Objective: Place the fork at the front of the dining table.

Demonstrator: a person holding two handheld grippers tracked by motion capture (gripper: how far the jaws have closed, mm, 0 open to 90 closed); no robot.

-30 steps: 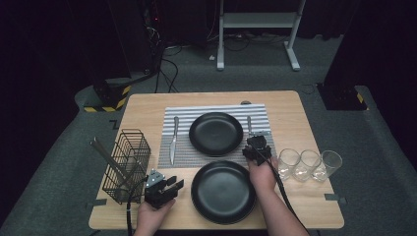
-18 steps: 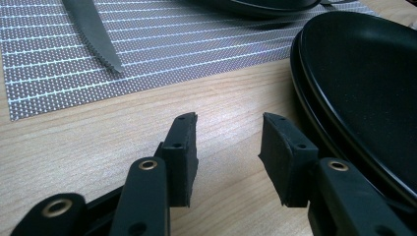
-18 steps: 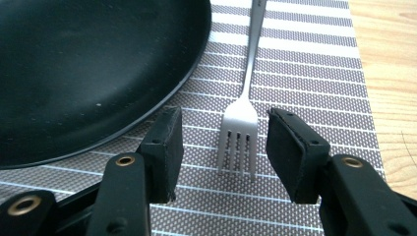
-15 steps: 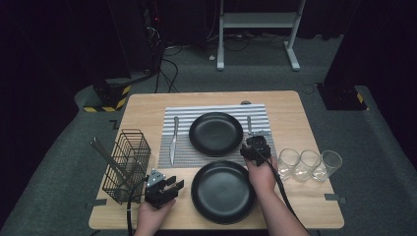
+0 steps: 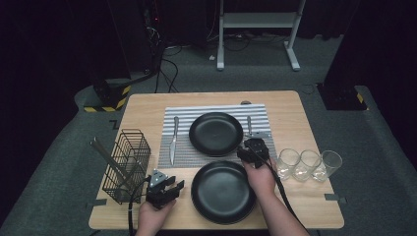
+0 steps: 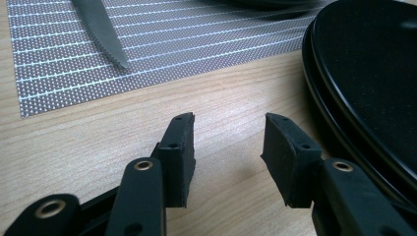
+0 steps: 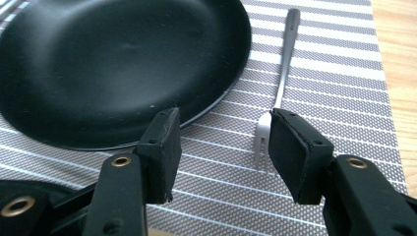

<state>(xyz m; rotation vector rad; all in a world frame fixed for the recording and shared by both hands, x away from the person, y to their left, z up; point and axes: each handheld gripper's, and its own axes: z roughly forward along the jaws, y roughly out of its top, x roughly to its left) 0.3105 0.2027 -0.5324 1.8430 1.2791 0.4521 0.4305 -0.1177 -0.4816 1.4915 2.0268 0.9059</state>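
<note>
Right tongs [image 7: 221, 147] sit low over the striped placemat [image 7: 339, 88], jaws apart and just been opening, nothing pinched; the fork [image 7: 280, 93] lies just past the right-hand jaw, tines toward the camera, that jaw covering part of the tine end. Fork is plain matte silver metal with a slim straight handle running away toward the mat's far edge, lying flat on the mat just beside the far black plate [image 7: 113, 64], not touching it as far as I can tell. In the high view the fork [image 5: 249, 124] is on the mat to the right of the far plate [image 5: 216, 133], with the right tongs [image 5: 253, 150] right at its near end. Left tongs [image 6: 227, 147] are also open with jaws just been widening, empty, hovering over bare wood counter [image 6: 98, 147] beside the rim of the near black plate [image 6: 364, 83], which is glossy with a raised edge. A knife [image 6: 101, 29] with a serrated blade lies on the mat ahead of them. High view: wire basket [image 5: 127, 164] at counter left, three clear glasses [image 5: 308, 164] in a row at right.
</note>
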